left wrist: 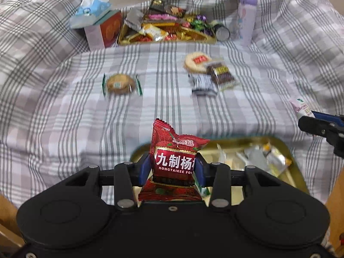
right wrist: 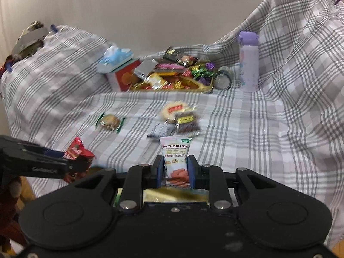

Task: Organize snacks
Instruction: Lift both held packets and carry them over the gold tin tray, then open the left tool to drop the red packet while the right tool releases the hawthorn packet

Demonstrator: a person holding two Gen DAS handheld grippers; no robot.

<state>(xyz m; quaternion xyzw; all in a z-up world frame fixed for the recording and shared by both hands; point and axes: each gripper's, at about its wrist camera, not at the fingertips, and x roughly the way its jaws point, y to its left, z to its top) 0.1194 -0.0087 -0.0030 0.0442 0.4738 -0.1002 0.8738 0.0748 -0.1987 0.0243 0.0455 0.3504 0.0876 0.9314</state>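
Plaid-sheeted bed (left wrist: 64, 107) carries everything. Far gold tray (left wrist: 167, 40) heaped with mixed candies; near gold tin (left wrist: 296, 157) holds few pale packets (sorting looks partly done). Loose on sheet: round pastry (left wrist: 120, 84), biscuit pack (left wrist: 196, 62), dark snack bar (left wrist: 222, 75), black-white packet (left wrist: 203, 83); these remain. Left gripper (left wrist: 173, 167) clenched on red waxberry packet (left wrist: 174, 161), above near tin's edge. Right gripper (right wrist: 175, 169) clamps hawthorn strip packet (right wrist: 175, 157), likely next into tin.
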